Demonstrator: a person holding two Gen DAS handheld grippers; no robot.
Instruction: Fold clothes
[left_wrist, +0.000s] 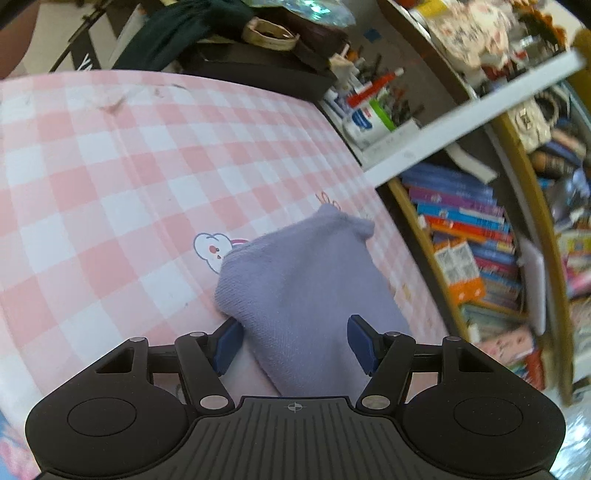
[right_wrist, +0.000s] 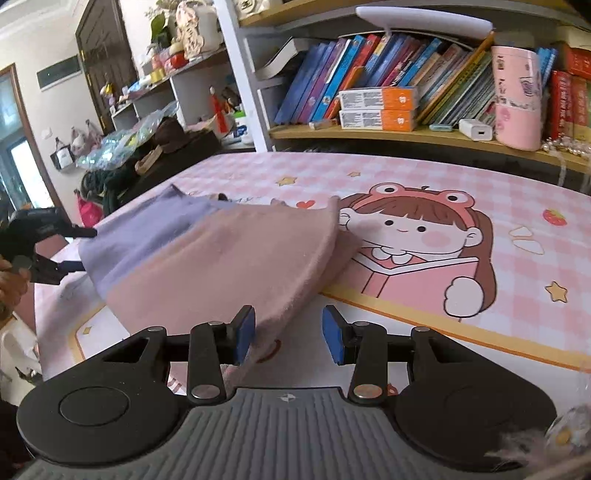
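A knit garment, lavender at one end (right_wrist: 147, 236) and dusty pink at the other (right_wrist: 236, 266), lies on the pink checked table mat (right_wrist: 406, 177). In the left wrist view its lavender end (left_wrist: 303, 280) runs between the fingers of my left gripper (left_wrist: 295, 341), which stand open around it. My left gripper also shows in the right wrist view (right_wrist: 77, 251) at the lavender edge. My right gripper (right_wrist: 288, 334) is open; the pink edge of the garment lies against its left finger (right_wrist: 245, 332).
Shelves of books (right_wrist: 388, 81) and a pink cup (right_wrist: 517, 96) stand behind the table. Boxes, bags and clutter (left_wrist: 258, 33) crowd the far table edge. A cartoon girl (right_wrist: 417, 236) is printed on the mat to the right of the garment.
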